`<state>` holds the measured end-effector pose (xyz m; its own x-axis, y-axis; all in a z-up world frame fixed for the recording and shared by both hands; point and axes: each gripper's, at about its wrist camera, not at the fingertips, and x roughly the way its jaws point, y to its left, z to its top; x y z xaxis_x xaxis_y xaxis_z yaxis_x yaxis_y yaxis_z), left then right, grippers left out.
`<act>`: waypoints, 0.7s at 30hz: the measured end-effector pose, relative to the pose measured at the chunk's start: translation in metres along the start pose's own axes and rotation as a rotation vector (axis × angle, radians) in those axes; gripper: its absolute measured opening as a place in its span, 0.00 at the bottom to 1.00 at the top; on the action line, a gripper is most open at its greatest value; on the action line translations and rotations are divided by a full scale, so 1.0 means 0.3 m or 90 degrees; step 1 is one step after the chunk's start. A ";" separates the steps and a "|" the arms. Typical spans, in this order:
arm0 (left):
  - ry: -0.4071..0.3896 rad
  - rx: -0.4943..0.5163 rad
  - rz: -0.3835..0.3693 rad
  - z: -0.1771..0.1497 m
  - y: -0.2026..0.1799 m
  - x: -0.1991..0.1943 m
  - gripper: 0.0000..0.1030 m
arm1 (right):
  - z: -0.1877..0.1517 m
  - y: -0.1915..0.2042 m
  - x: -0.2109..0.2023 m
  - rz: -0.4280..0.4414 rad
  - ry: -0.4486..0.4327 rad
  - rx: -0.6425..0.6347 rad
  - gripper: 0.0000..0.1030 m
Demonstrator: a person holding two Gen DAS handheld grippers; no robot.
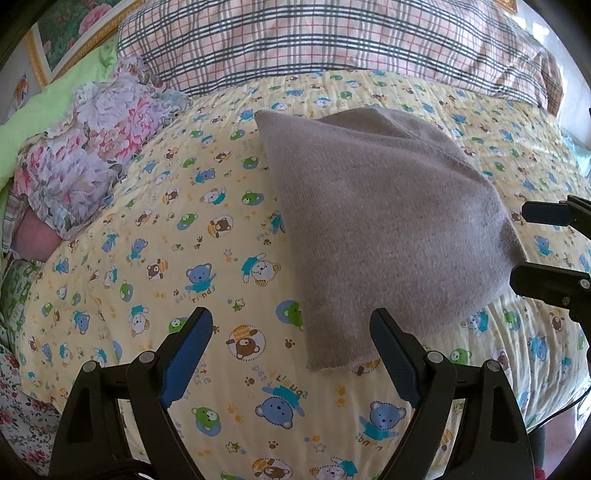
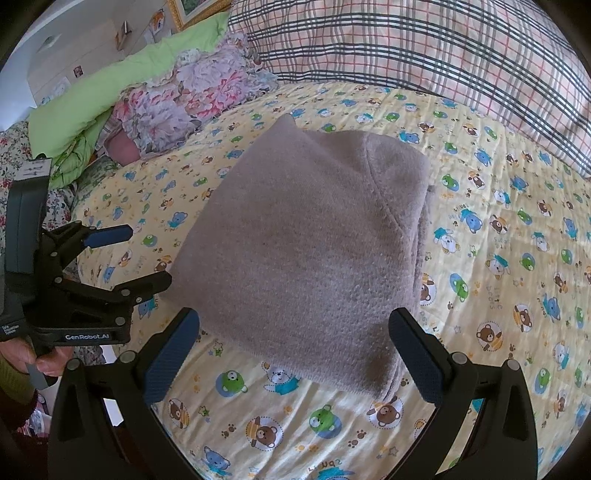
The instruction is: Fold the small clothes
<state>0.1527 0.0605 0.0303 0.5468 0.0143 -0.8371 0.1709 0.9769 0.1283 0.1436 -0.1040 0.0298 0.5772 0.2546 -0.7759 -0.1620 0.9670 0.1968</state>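
Observation:
A small grey-brown knitted garment (image 1: 388, 225) lies folded into a compact block on the yellow bear-print quilt (image 1: 147, 266); it also shows in the right wrist view (image 2: 306, 254). My left gripper (image 1: 291, 325) is open and empty, just in front of the garment's near left corner. My right gripper (image 2: 295, 325) is open and empty, its jaws standing either side of the garment's near edge. The right gripper (image 1: 524, 243) shows at the garment's right corner in the left wrist view. The left gripper (image 2: 144, 254) shows at the garment's left side in the right wrist view.
A plaid blanket (image 1: 314, 40) lies bunched along the back of the bed. A floral cloth (image 1: 96, 147) and green bedding (image 2: 92, 103) sit at the left. A framed picture (image 1: 62, 33) hangs on the wall behind.

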 end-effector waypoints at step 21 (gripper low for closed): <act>0.006 -0.004 -0.022 0.057 -0.003 0.023 0.85 | 0.024 -0.035 0.002 0.004 0.005 0.001 0.99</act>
<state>0.1704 0.0561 0.0334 0.5323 -0.0181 -0.8464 0.1846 0.9782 0.0952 0.1513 -0.1139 0.0314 0.5693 0.2604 -0.7798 -0.1647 0.9654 0.2021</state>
